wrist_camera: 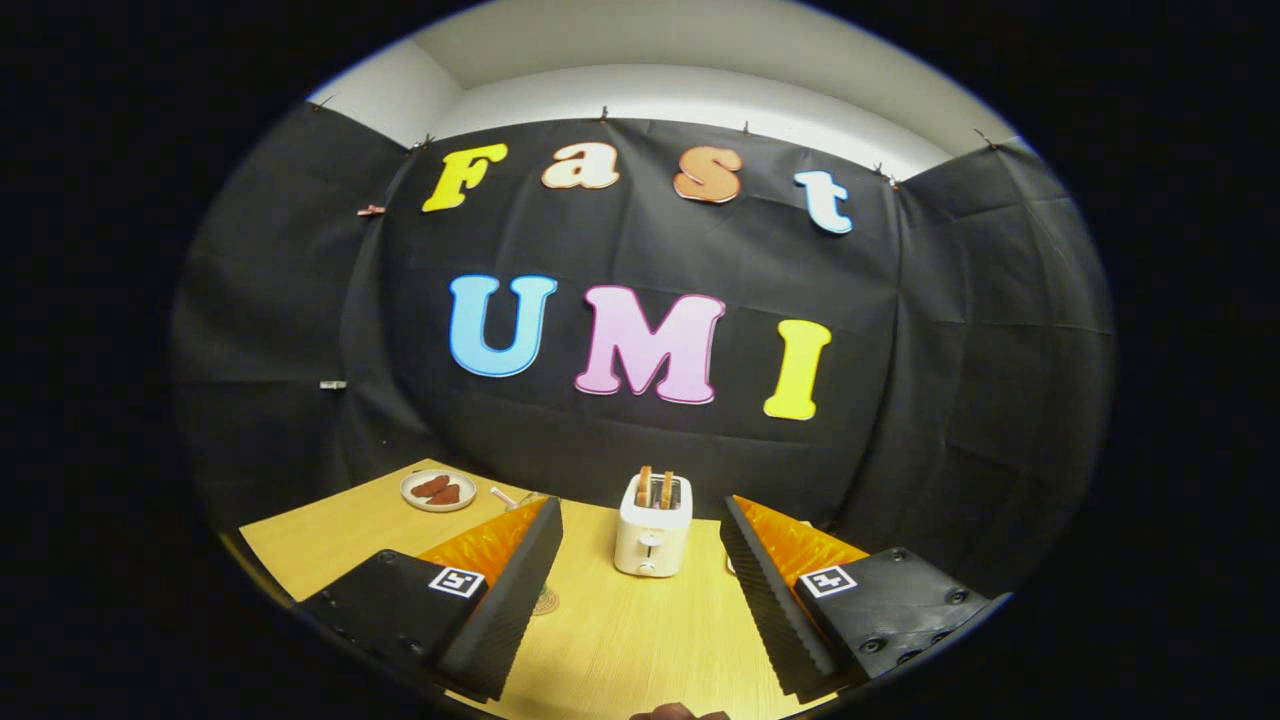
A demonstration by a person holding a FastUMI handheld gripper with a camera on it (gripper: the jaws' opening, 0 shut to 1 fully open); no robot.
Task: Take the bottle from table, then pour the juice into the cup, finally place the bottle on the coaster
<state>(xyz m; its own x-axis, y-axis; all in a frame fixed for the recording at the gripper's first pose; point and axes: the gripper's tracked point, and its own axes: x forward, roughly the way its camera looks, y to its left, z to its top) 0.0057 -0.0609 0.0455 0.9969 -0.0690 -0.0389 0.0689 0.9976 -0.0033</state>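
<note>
Across the back of the booth hangs the black cloth wall (650, 300), pinned up under a pale strip of ceiling, and it takes up most of what can be seen. Below it lies the wooden counter (620, 630), light yellow, with its near edge cut off.

Over the counter hovers the gripper (640, 520), its two fingers spread wide apart with nothing between them but bare wood and, farther on, the toaster. Each finger carries a small square marker on its upper face.

Just beyond the fingertips, about midway between them, stands a white toaster (653, 538) with two browned slices of bread sticking up from its slots. Farther back, off past the left finger, sits a small round plate (438, 491) holding two dark reddish pieces of food; what they are is hard to make out.

Right against the inner side of the left finger a round patterned disc lies flat on the counter, most likely the coaster (545, 600), and the finger covers part of it. Behind that finger's tip something clear and glassy (522, 499) peeks out, with a thin pale stick beside it; whether it is the cup or the bottle I cannot tell. A pale sliver also shows behind the right finger, too hidden to name.

At the very near edge of the counter a bit of a hand (678, 712) just shows.
</note>
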